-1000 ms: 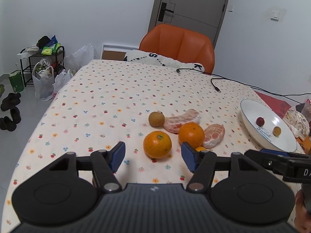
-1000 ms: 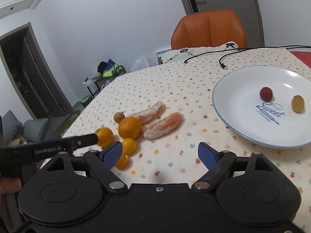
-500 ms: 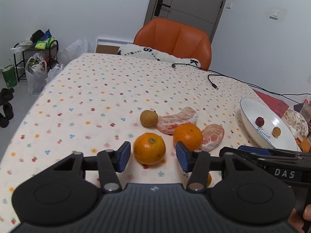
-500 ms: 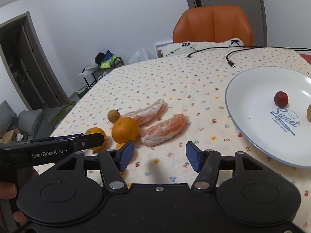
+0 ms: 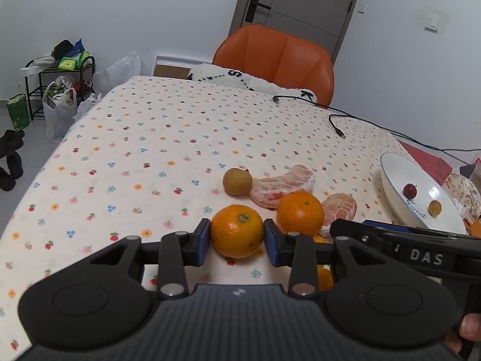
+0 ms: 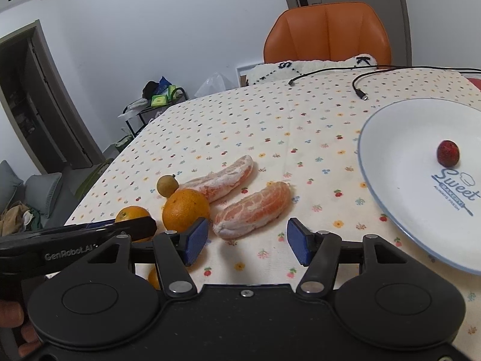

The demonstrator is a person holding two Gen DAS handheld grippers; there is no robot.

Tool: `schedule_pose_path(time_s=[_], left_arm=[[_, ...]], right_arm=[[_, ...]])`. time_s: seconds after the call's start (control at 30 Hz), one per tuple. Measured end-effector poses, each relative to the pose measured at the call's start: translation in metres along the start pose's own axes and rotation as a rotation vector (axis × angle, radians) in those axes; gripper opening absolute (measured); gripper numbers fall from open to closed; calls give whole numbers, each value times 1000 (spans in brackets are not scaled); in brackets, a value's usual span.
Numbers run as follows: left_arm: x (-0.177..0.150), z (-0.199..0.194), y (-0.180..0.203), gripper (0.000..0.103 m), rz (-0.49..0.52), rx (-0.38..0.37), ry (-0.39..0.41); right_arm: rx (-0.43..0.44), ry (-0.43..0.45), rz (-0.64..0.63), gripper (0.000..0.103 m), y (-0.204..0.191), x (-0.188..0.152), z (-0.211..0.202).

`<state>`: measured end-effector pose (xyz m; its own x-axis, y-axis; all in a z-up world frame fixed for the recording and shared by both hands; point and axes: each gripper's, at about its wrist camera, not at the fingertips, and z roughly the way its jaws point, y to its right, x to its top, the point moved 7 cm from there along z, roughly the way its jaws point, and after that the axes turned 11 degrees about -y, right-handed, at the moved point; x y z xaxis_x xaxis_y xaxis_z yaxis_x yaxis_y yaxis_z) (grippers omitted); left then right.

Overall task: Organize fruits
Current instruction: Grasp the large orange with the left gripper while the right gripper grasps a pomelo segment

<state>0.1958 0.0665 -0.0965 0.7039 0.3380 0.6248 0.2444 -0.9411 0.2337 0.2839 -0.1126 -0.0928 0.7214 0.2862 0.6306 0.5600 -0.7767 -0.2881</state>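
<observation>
An orange is clamped by the left gripper; the right gripper gapes empty. Nudged, its 1 o'clock neighbour orange could roll.

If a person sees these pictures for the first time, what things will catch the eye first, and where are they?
The left tongs close on an orange near the front of the flowered tablecloth, blue pads touching both its sides. Just behind lie a second orange and two peeled pomelo segments. To the right, a white plate holds a small red fruit, while the right tongs hover open before the nearer segment.
</observation>
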Motion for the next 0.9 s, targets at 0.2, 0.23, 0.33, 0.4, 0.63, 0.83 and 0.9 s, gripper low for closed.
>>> schedule_pose_path(time_s=[0.2, 0.23, 0.33, 0.4, 0.63, 0.83, 0.9], left_arm=[[-4, -9, -9, 36, -37, 4, 7], [-5, -10, -10, 36, -39, 6, 7], [-6, -14, -12, 36, -45, 8, 9], [-5, -15, -12, 36, -48, 7, 13], [-8, -17, -12, 36, -55, 6, 21], [-12, -18, -19, 36, -80, -7, 22], [-12, -18, -22, 36, -88, -13, 23]], right_arm=[[-6, -12, -20, 58, -7, 7, 8], [-11, -11, -24, 58, -7, 8, 8], [-22, -10, -22, 56, -5, 10, 11], [-49, -6, -27, 49, -4, 11, 12], [-66, -9, -31, 34, 0, 5, 5], [-131, 2, -32, 33, 5, -1, -8], [-126, 0, -51, 33, -1, -1, -8]])
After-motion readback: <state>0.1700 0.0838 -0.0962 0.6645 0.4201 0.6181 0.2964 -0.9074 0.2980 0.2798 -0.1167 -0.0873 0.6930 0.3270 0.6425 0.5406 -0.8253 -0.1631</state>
